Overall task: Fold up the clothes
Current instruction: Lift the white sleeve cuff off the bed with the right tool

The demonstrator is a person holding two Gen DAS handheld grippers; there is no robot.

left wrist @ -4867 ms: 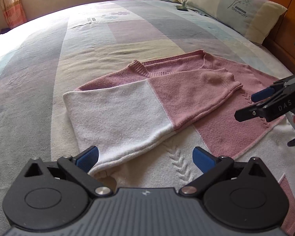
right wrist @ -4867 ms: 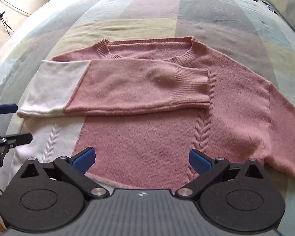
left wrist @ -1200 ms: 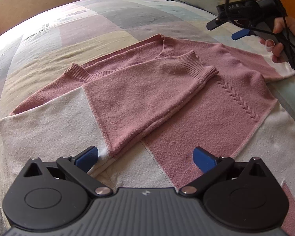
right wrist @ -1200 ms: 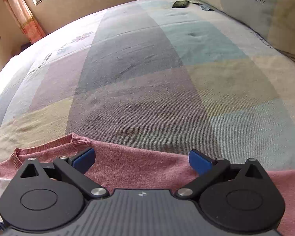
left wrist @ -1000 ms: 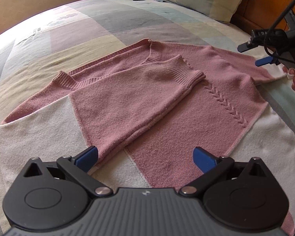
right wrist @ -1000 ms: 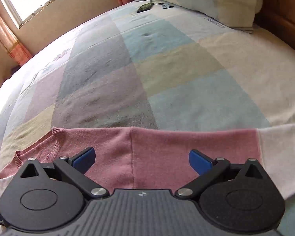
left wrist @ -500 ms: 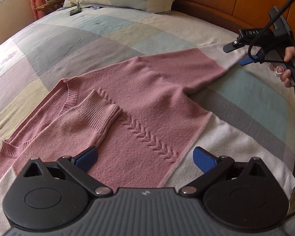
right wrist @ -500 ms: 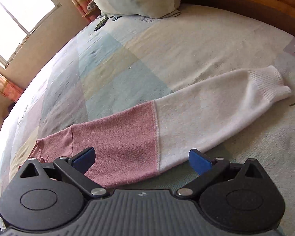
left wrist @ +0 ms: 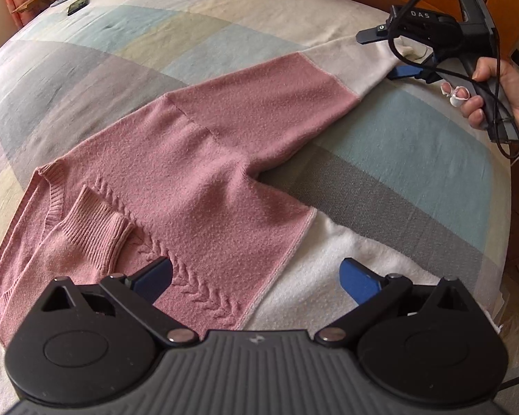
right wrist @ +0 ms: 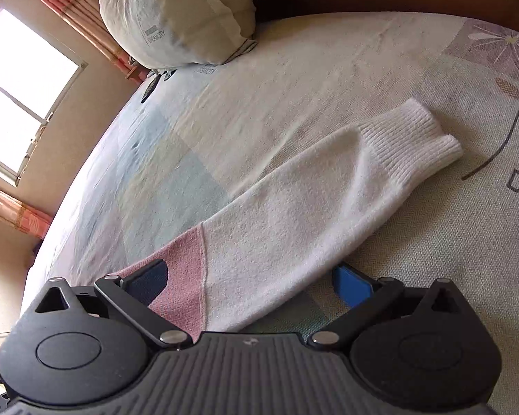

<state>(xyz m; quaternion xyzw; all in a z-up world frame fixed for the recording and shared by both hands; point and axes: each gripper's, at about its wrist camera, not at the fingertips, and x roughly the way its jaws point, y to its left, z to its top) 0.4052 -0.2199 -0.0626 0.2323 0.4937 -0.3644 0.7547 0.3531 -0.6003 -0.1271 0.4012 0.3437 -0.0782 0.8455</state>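
The pink-and-white sweater (left wrist: 204, 159) lies flat on the bed (left wrist: 415, 180), one sleeve already folded across its chest with the pink cuff (left wrist: 97, 238) just ahead of the left gripper's (left wrist: 256, 276) left finger; that gripper hovers over the hem with its jaws wide and nothing between them; the other sleeve (right wrist: 294, 218) is not yet folded and stretches straight out from the body; its long axis runs away from the right gripper (right wrist: 249, 282), up and to the right, ending in the white cuff (right wrist: 411, 141) well ahead of the fingertips; the right gripper, held by a hand (left wrist: 501, 93), is spread wide and empty, its jaws straddling the sleeve near the pink-to-white seam; it is plainly the nearer of the two, the left being well apart from that sleeve; the fold probably turns on closing across the sleeve's width, then carrying it back along its own axis toward the chest.
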